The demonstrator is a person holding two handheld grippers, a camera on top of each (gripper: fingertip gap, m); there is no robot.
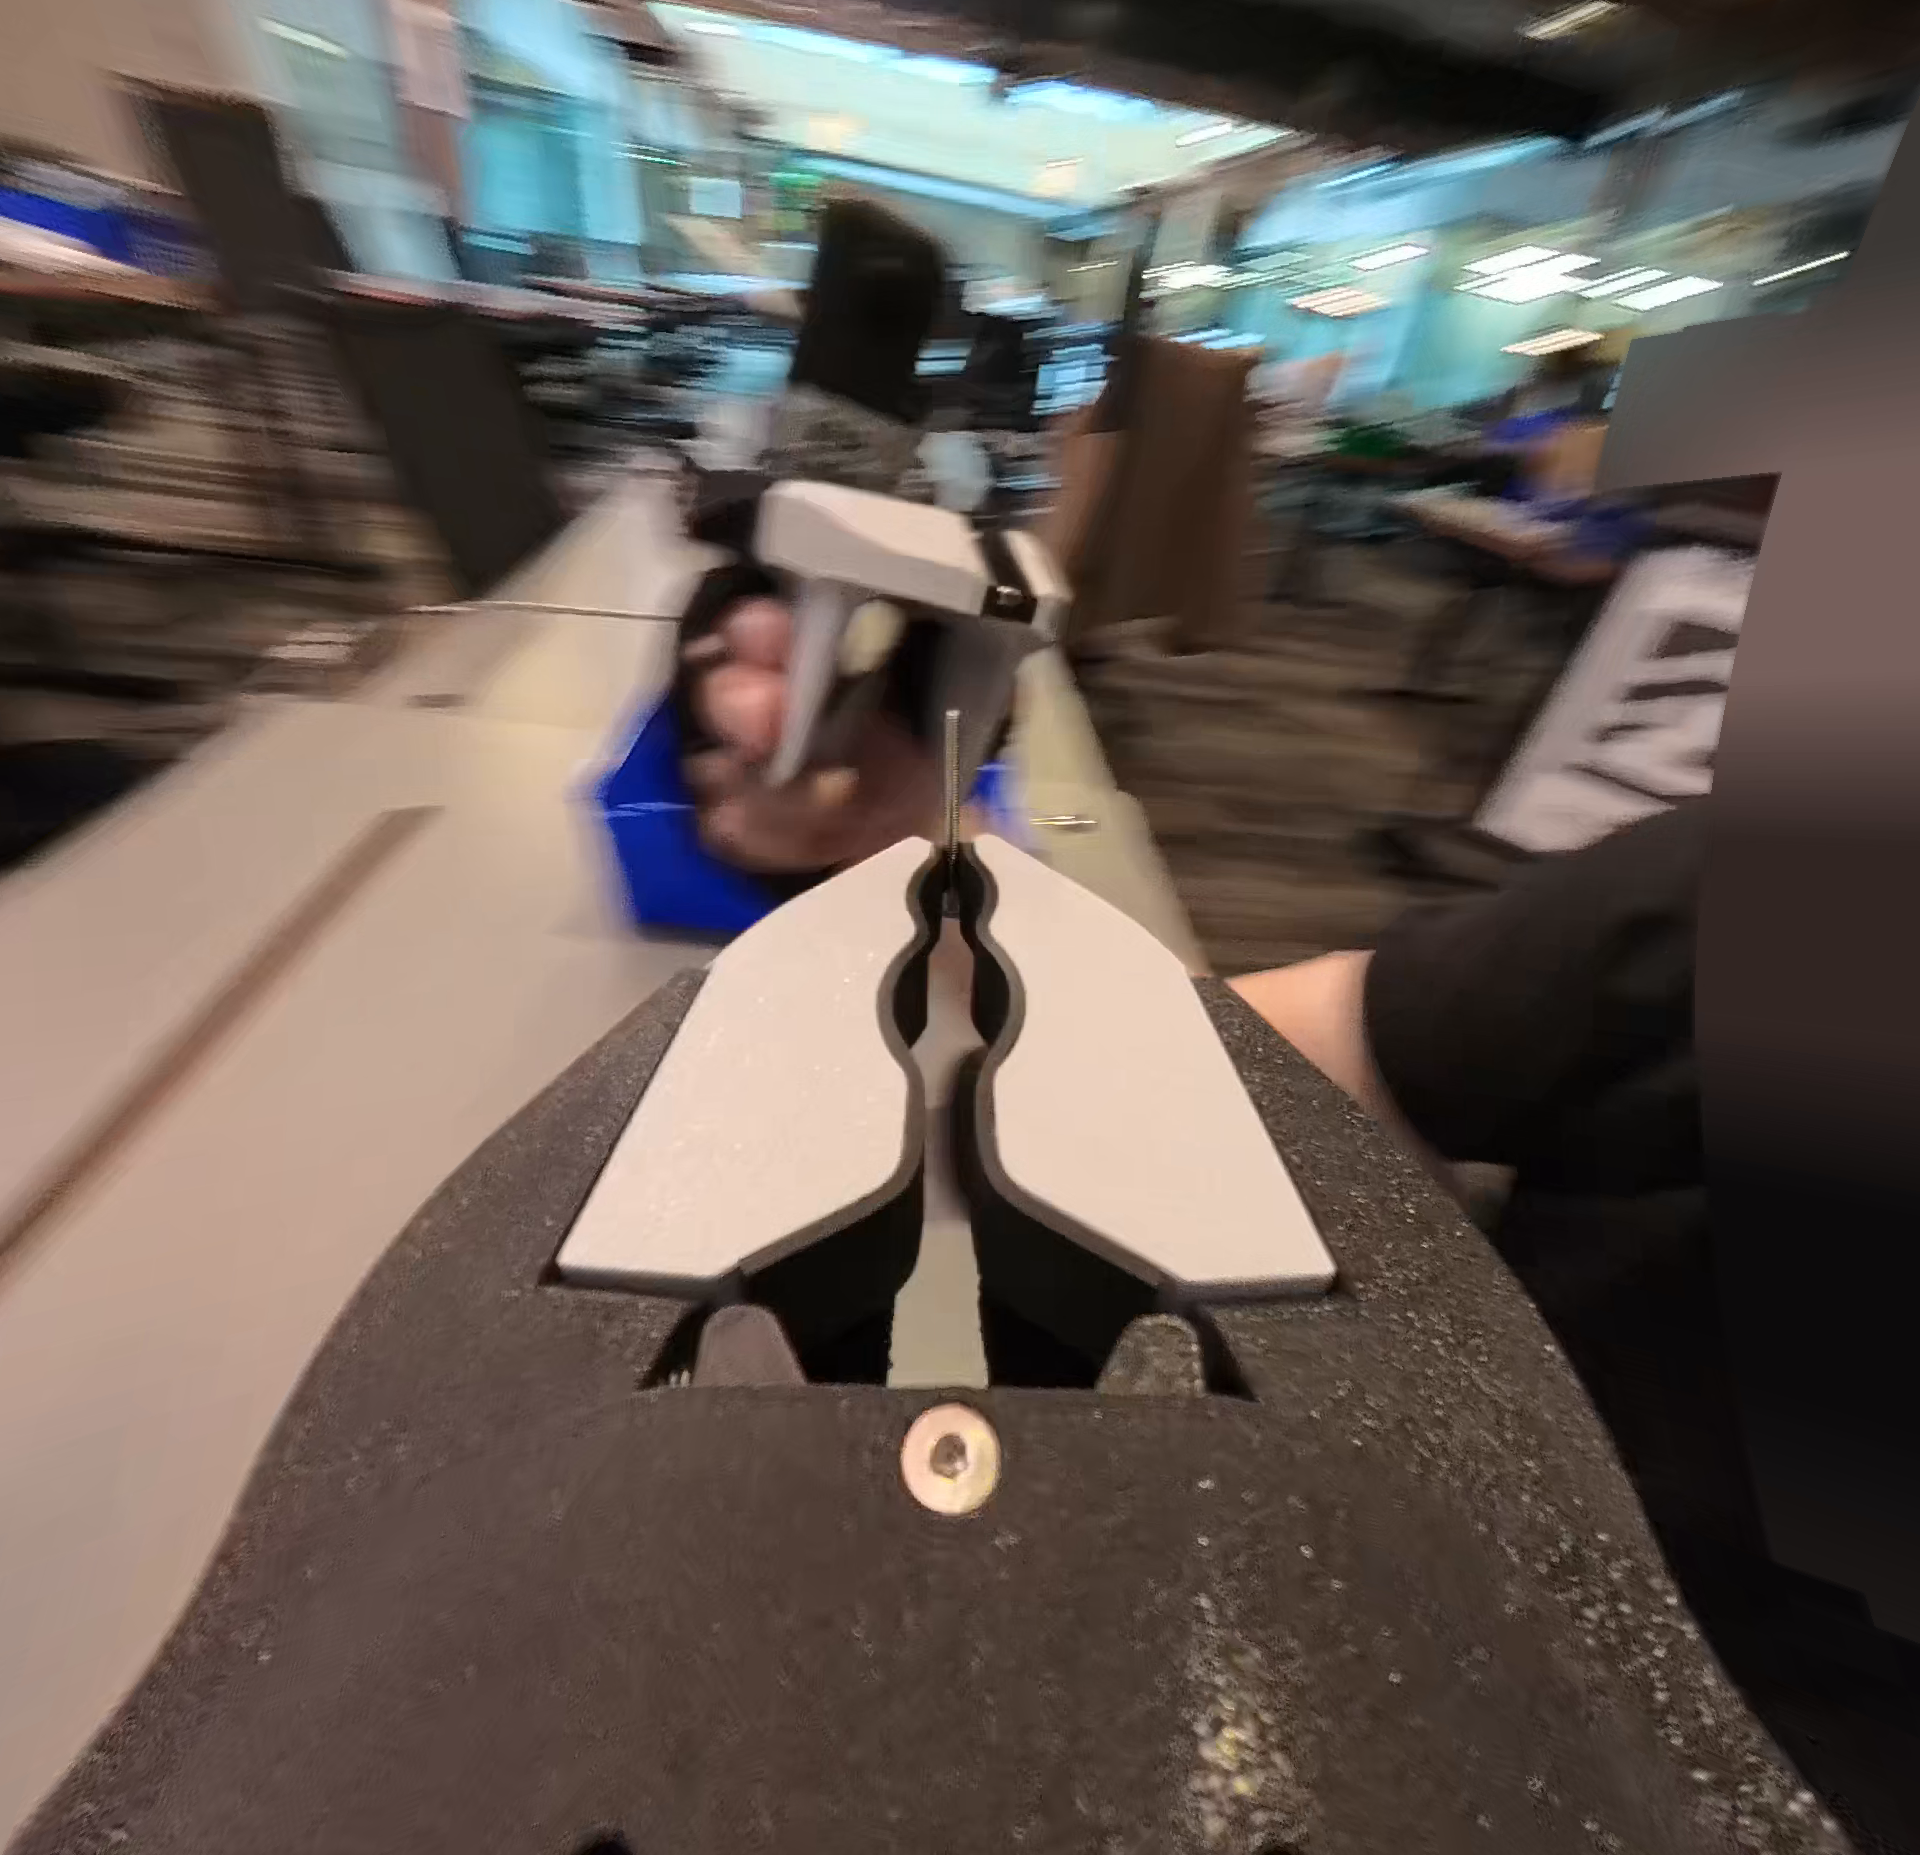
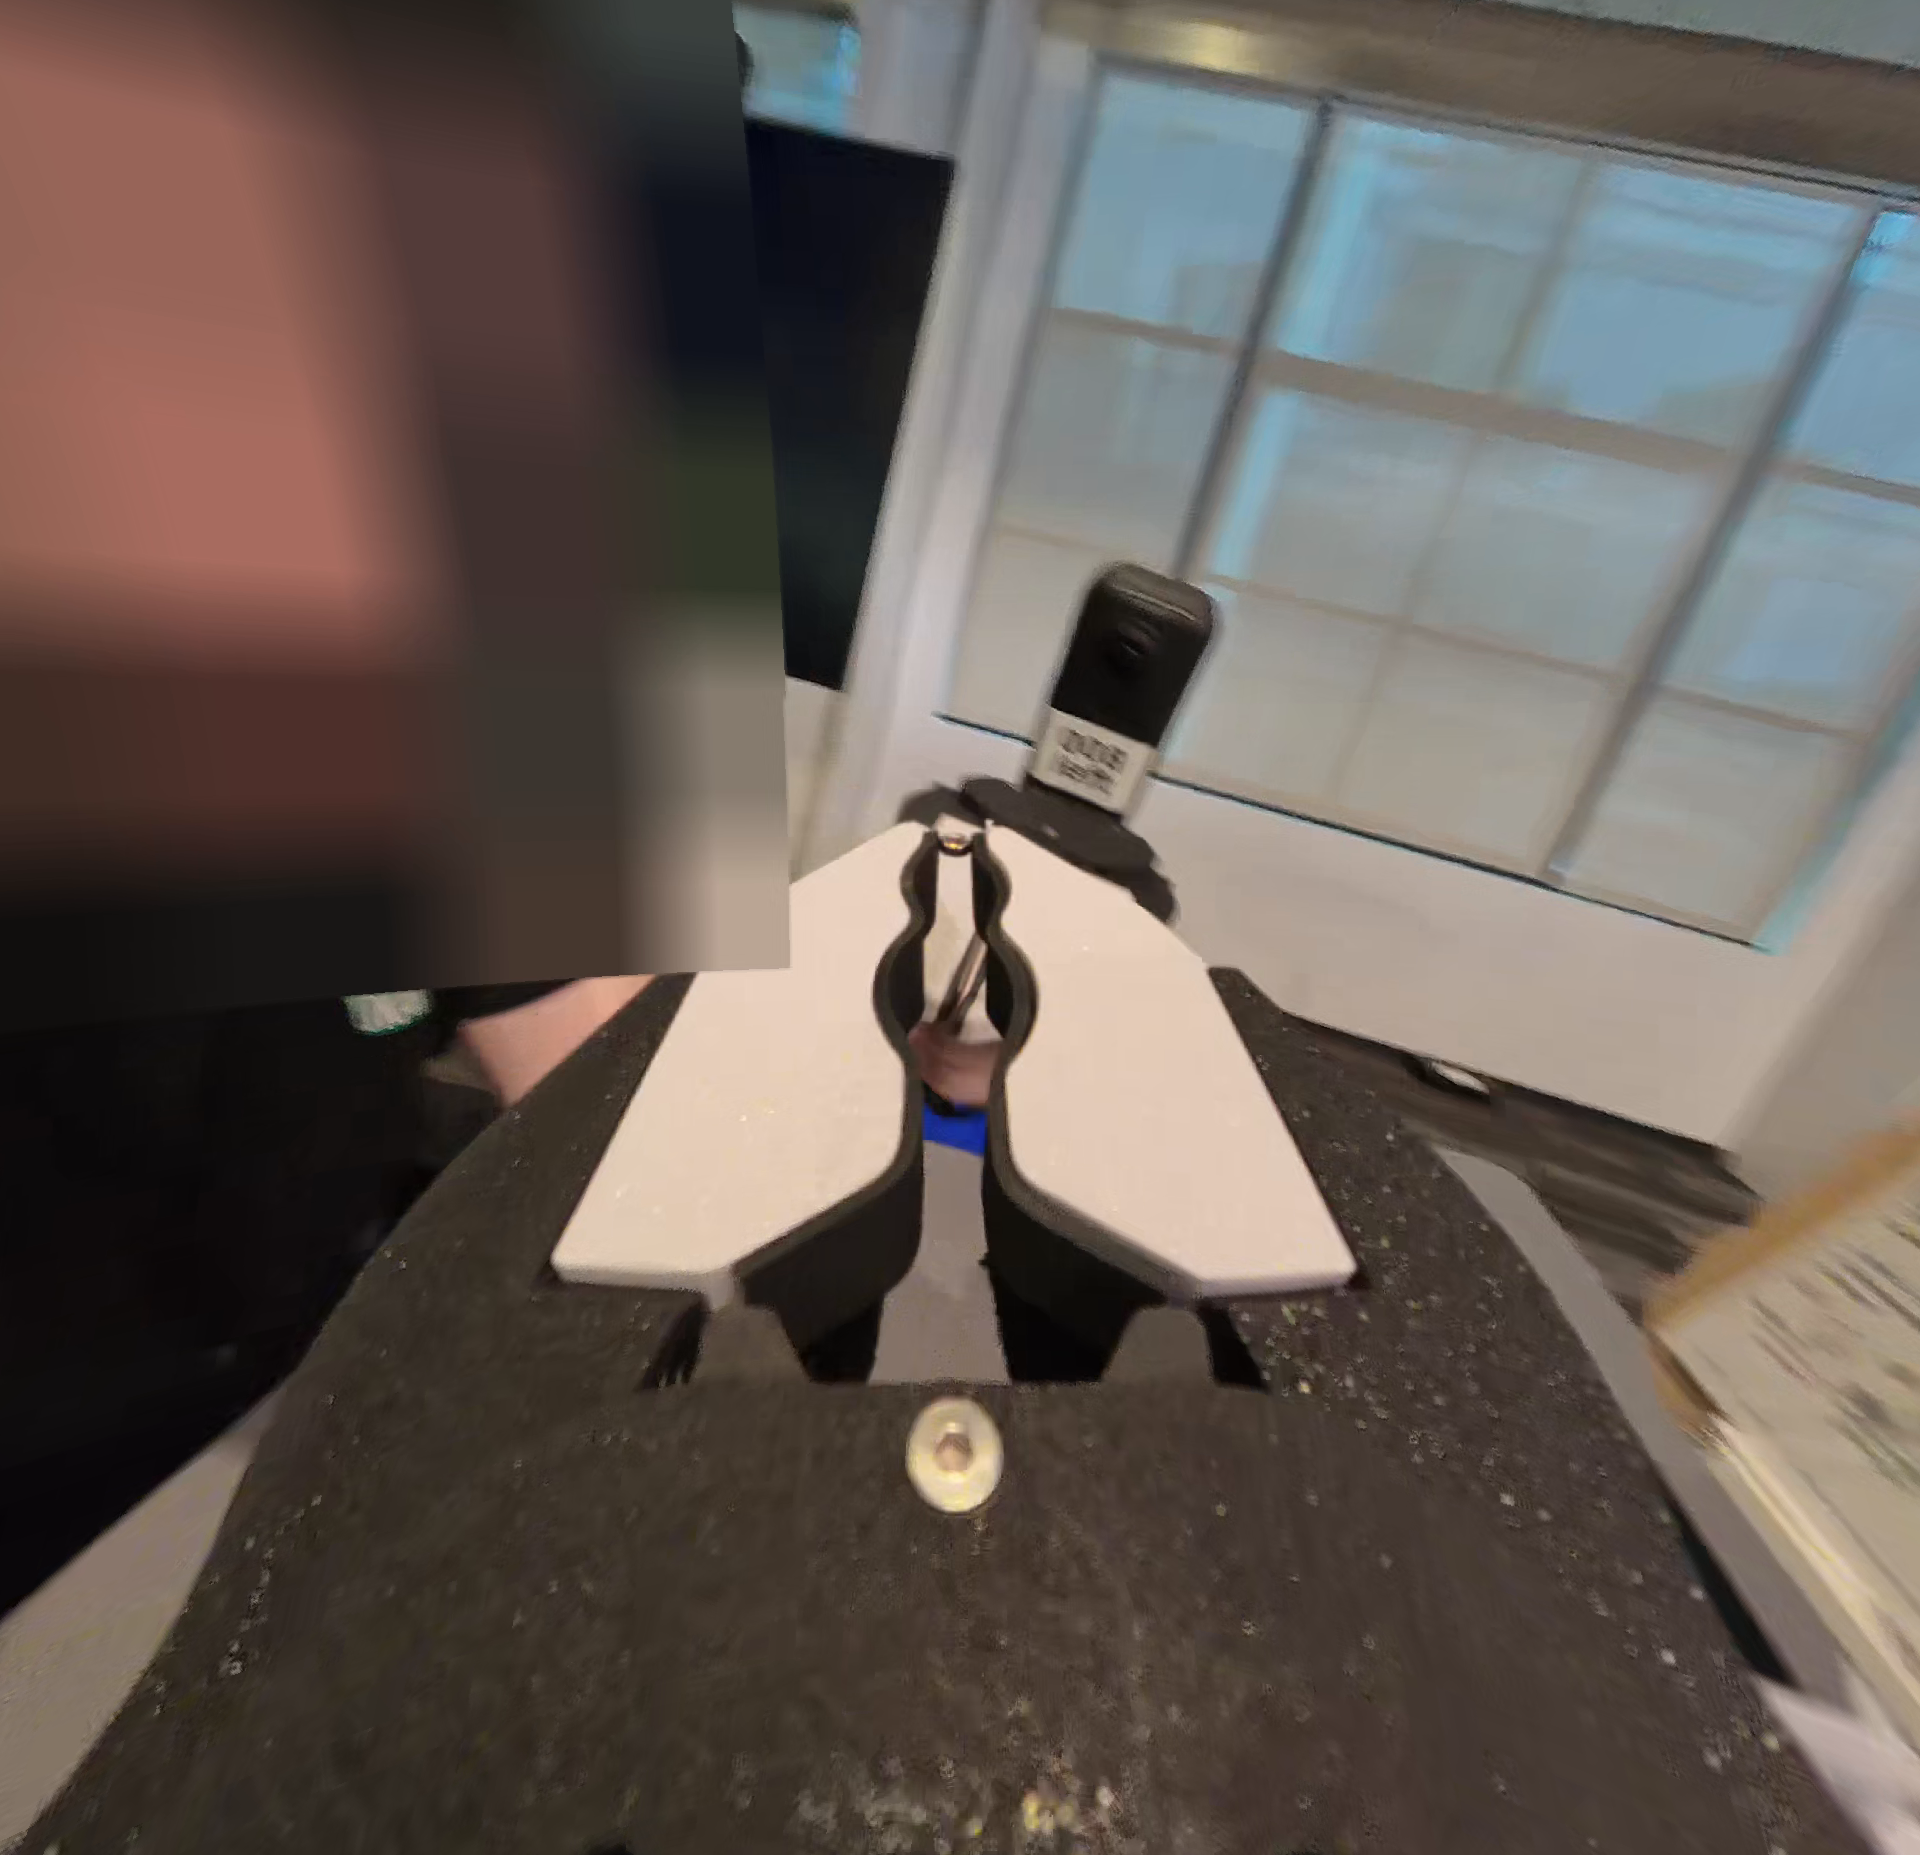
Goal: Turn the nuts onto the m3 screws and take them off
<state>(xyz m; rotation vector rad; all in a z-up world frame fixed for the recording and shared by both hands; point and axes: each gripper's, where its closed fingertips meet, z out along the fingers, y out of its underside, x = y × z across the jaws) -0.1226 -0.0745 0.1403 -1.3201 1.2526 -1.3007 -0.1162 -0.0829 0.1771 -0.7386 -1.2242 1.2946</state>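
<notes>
- Left tongs (image 1: 951,863) pinched shut on the head end of a thin, long silver threaded M3 screw (image 1: 950,782), which stands upright out of the tips.
- Right tongs (image 2: 953,841), just beyond the screw, closed on a small shiny metal nut (image 2: 952,843).
- Risk: nut meeting the screw tilted would likely cross-thread or drop toward the blue plastic bin (image 1: 665,849) below.

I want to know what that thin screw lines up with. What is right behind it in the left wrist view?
Behind the screw is the right gripper, with a hand and a blue bin. Any nut there is hidden.
</notes>
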